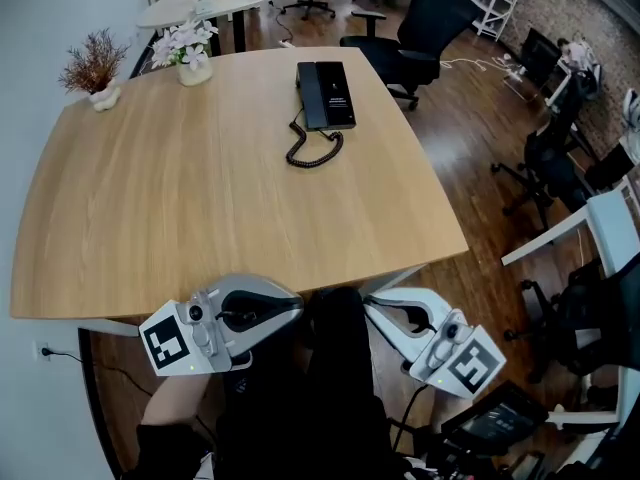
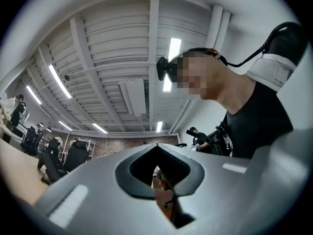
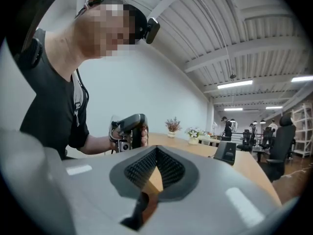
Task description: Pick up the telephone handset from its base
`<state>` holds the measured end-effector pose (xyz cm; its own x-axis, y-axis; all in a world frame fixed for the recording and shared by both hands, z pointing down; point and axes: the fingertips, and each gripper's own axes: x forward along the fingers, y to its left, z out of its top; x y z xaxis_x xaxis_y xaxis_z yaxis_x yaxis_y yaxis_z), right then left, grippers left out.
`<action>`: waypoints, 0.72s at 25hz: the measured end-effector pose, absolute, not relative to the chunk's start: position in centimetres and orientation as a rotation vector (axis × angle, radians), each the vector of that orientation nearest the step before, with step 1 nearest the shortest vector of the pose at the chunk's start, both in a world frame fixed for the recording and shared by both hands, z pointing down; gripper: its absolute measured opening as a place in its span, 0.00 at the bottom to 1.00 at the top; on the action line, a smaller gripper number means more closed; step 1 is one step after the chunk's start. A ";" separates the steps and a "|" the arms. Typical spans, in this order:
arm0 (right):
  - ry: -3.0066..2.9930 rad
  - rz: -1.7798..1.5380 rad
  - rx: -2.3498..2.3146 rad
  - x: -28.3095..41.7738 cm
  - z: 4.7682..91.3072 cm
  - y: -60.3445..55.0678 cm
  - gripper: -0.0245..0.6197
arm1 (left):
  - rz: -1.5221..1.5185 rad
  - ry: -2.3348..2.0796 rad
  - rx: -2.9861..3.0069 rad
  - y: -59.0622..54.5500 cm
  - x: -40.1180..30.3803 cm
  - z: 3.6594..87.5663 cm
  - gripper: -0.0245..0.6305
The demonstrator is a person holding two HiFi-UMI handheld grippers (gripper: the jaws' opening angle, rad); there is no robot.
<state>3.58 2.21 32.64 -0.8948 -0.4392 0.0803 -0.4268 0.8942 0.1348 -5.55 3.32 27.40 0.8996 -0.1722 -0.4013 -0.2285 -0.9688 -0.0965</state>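
Handset [image 1: 311,90] seated on base [image 1: 338,96], far side of surface [image 1: 200,198]; both claws idle at near edge.
Left claw [image 1: 296,304] and right claw [image 1: 370,305]: each pressed together, empty, held low and well apart from the base, probably a ready pose before any reach. Head view alone shows the coiled cord [image 1: 315,150] and how the handset sits. Right gripper view catches the base side-on; left gripper view, tilted up, shows only ceiling [image 2: 112,58] and person [image 2: 254,116].
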 end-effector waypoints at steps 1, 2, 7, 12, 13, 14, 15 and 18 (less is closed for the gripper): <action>-2.948 -0.170 0.674 3.5 32.6 1.3 0.04 | 0.586 0.302 -2.917 2.6 -5.6 27.2 0.04; -2.948 -0.167 0.673 3.4 32.5 0.5 0.04 | 0.575 0.295 -2.911 1.9 -5.6 27.1 0.04; -2.977 -0.164 0.661 2.8 31.7 -2.3 0.04 | 0.506 0.271 -2.871 -0.8 -5.7 26.7 0.04; -3.000 -0.155 0.663 2.5 30.8 -3.3 0.04 | 0.489 0.270 -2.851 -3.2 -5.8 25.7 0.04; -2.998 -0.161 0.670 2.6 30.5 -3.4 0.04 | 0.496 0.265 -2.849 -3.5 -5.9 25.3 0.04; -2.998 -0.177 0.676 2.6 30.1 -3.7 0.04 | 0.504 0.257 -2.845 -3.7 -5.9 24.9 0.04; -3.000 -0.206 0.679 2.5 29.5 -4.0 0.04 | 0.513 0.247 -2.841 -3.9 -6.0 24.4 0.04; -3.011 -0.299 0.681 2.2 27.6 -5.4 0.04 | 0.514 0.235 -2.823 -4.8 -6.1 23.1 0.04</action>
<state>2.16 -5.44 27.64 -0.9027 -0.4302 -0.0031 -0.4225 0.8850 0.1957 -6.11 -4.82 23.12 0.9242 -0.1112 -0.3654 -0.2038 -0.9527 -0.2254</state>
